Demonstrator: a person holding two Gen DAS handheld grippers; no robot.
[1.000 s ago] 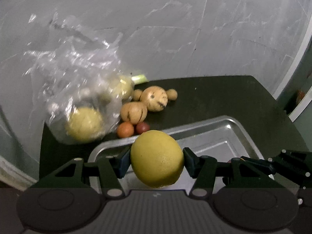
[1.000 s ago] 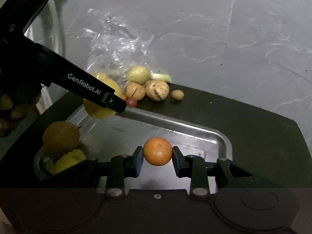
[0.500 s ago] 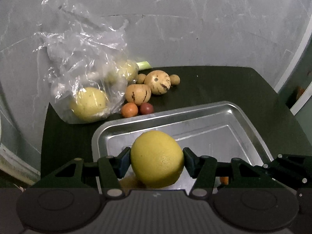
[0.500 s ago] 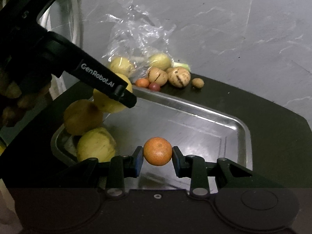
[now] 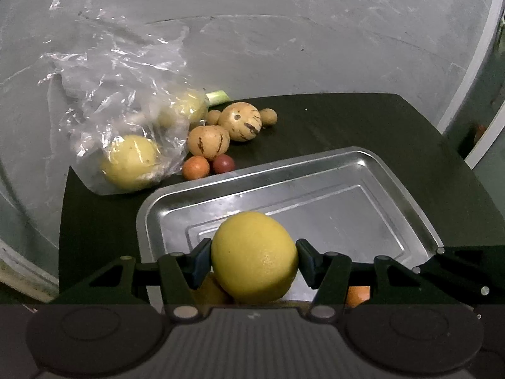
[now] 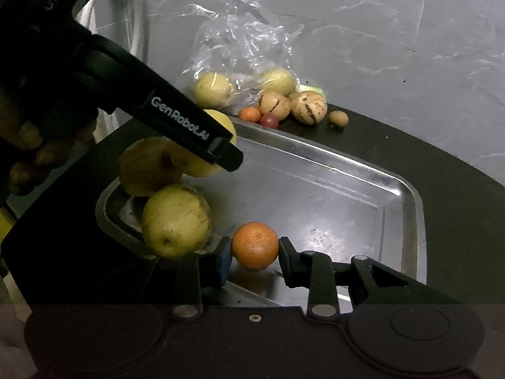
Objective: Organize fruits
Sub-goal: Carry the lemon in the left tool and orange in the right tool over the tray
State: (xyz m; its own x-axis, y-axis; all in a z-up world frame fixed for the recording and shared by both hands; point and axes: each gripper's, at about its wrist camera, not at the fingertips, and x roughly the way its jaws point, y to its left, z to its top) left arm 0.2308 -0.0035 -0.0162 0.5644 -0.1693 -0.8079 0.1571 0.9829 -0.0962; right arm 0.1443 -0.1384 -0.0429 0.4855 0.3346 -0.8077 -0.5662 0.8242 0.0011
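The left claw (image 5: pixel 254 257) is gripping a lemon (image 5: pixel 254 257) above the tray's (image 5: pixel 363 158) near-left corner; the right claw (image 6: pixel 255 252) is clamping an orange (image 6: pixel 255 244) low over its near edge.

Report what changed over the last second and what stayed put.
Both grippers advanced over the metal tray and lowered: the left gripper with its lemon, the right gripper with its orange. Neither released. The plastic bag and loose fruit stayed put.

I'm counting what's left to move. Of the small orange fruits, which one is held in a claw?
The orange fruit between the right claw's fingers, over the metal tray. The other small orange one lies loose on the dark table beyond the tray, beside a red fruit.
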